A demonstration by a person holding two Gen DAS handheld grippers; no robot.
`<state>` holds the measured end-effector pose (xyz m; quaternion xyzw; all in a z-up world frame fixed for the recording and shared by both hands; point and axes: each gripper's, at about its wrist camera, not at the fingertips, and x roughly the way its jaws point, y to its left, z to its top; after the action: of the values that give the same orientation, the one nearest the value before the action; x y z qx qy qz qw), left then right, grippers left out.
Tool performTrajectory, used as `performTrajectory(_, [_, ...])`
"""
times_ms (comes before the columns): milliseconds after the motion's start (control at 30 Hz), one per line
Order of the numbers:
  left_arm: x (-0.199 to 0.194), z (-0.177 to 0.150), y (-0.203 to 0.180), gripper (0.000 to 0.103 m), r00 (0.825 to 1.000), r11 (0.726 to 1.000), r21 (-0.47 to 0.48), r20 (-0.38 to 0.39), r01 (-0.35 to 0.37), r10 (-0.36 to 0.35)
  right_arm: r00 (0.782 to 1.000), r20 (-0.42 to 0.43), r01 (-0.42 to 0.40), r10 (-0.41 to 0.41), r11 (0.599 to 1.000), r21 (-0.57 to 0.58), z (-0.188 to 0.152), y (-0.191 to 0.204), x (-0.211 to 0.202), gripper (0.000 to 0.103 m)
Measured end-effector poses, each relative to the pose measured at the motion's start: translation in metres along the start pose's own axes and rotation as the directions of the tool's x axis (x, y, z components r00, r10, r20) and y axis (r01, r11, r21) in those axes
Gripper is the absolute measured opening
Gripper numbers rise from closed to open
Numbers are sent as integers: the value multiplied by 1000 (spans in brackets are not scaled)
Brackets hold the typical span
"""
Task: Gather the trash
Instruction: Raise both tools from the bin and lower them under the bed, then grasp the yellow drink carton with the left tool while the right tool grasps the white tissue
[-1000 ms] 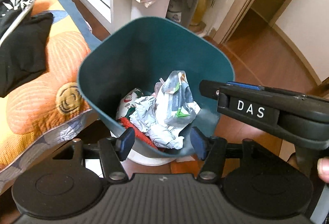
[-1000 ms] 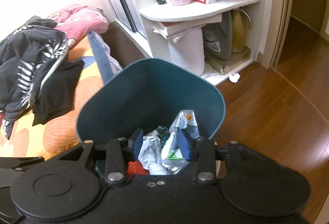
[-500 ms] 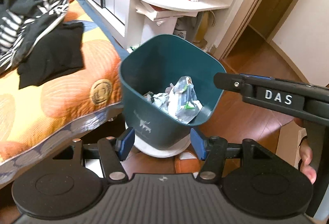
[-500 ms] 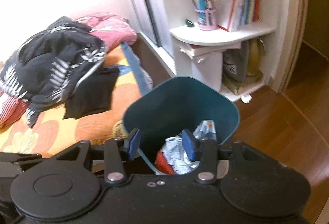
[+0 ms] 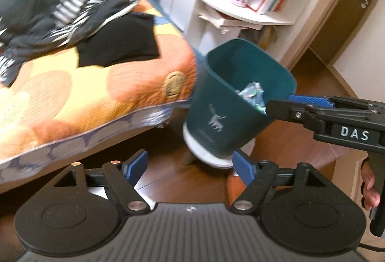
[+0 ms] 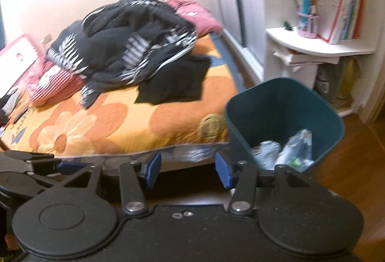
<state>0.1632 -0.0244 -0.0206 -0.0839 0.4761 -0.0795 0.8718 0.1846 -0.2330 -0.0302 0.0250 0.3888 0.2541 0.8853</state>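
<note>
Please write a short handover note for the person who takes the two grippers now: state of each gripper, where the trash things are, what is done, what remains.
Left gripper: open, empty; jaws have just been opening.
Right gripper: open, empty; jaws have just been opening.
Teal bin: on the floor beside the bed, upright.
Done: crumpled wrappers lie inside the bin.
Left: no loose trash shows clearly in these blurred views; look around the room.

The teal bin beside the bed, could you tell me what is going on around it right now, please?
A person holds a gripper in each hand near the teal bin, which stands on the wooden floor by the bed. Crumpled wrappers lie in the bin. The left gripper and the right gripper have just been opening; both are open and hold nothing. Dark clothes are heaped on the bed.
</note>
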Motion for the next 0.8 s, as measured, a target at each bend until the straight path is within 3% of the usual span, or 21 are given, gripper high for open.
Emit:
performTrajectory(333, [28, -40, 63, 90, 998, 993, -104, -31, -52, 49, 989, -135, -68, 60, 996, -57, -44, 40, 62, 52])
performTrajectory(367, [36, -44, 70, 95, 997, 992, -107, -42, -64, 60, 986, -158, -70, 59, 996, -63, -50, 42, 73, 52])
performTrajectory(533, [90, -73, 110, 96, 982, 979, -168, -169, -117, 88, 963, -266, -67, 42, 994, -84, -84, 49, 132, 52])
performTrajectory(700, [151, -107, 140, 96, 941, 968, -177, -317, -180, 117, 916, -401, -49, 4, 994, -101, -117, 44, 195, 52])
performTrajectory(800, [190, -125, 149, 96, 907, 966, -160, -404, -201, 122, 852, -524, -31, 1, 998, -49, -135, 36, 240, 52])
